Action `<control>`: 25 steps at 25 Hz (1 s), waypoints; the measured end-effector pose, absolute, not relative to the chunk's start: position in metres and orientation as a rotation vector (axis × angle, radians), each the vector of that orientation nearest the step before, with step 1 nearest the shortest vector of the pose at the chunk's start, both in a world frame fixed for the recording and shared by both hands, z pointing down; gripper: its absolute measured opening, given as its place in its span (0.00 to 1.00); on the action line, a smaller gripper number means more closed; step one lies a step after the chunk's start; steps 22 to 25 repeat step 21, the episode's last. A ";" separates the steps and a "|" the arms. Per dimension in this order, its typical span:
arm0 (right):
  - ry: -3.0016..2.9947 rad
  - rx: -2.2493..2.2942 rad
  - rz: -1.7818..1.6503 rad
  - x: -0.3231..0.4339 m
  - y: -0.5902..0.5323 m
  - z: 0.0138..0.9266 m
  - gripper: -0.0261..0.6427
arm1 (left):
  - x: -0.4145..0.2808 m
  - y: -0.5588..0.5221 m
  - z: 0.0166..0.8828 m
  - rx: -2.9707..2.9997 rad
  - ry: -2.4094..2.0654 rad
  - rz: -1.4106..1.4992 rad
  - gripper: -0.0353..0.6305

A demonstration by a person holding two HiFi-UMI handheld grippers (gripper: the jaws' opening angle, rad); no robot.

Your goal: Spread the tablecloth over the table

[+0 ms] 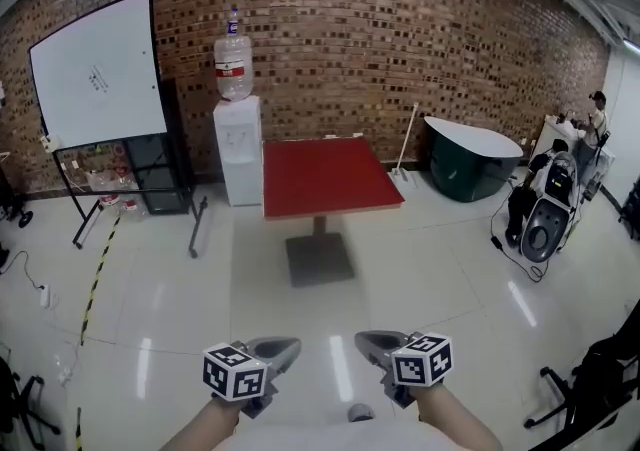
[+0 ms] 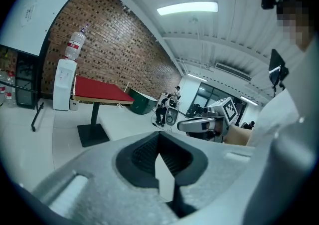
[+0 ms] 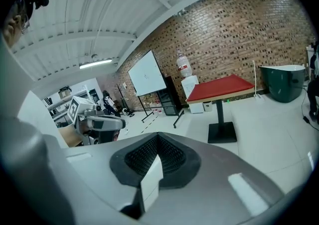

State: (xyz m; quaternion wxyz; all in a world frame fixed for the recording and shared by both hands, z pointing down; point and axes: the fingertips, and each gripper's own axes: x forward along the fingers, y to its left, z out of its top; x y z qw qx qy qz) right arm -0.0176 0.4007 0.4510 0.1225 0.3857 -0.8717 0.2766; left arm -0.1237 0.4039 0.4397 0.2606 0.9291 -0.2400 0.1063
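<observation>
Currently, the left gripper (image 1: pixel 283 349) and right gripper (image 1: pixel 373 342) are each clenched on a white edge, apparently the tablecloth (image 3: pixel 151 181), held near, while the table (image 1: pixel 325 175) stands far ahead, centred between both.

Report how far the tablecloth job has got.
Done: nothing certain. The table shows a flat red top with no draped edges, and I cannot tell if that is cloth. In hand: the left tool and right tool are both shut, well short of the table, with no cloth seen hanging from them. Left: get to the table and spread the tablecloth.
</observation>
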 end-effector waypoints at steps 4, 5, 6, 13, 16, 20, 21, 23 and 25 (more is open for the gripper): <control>-2.543 1.140 0.824 -0.017 0.410 0.450 0.04 | -0.124 0.409 0.434 2.525 -0.646 0.278 0.06; -2.542 1.147 0.827 -0.017 0.411 0.450 0.04 | -0.125 0.410 0.434 2.527 -0.645 0.278 0.05; -2.542 1.155 0.830 -0.016 0.412 0.450 0.04 | -0.125 0.410 0.435 2.528 -0.645 0.277 0.05; -2.535 1.180 0.841 -0.009 0.415 0.453 0.04 | -0.122 0.409 0.438 2.527 -0.632 0.273 0.05; -2.537 1.188 0.837 -0.007 0.417 0.453 0.04 | -0.120 0.410 0.440 2.530 -0.626 0.281 0.06; -2.529 1.188 0.837 -0.004 0.414 0.454 0.04 | -0.118 0.405 0.443 2.531 -0.629 0.301 0.05; -2.526 1.189 0.837 -0.003 0.413 0.454 0.04 | -0.117 0.404 0.443 2.531 -0.629 0.305 0.05; -2.526 1.189 0.837 -0.003 0.413 0.454 0.04 | -0.117 0.404 0.443 2.531 -0.629 0.305 0.05; -2.526 1.189 0.837 -0.003 0.413 0.454 0.04 | -0.117 0.404 0.443 2.531 -0.629 0.305 0.05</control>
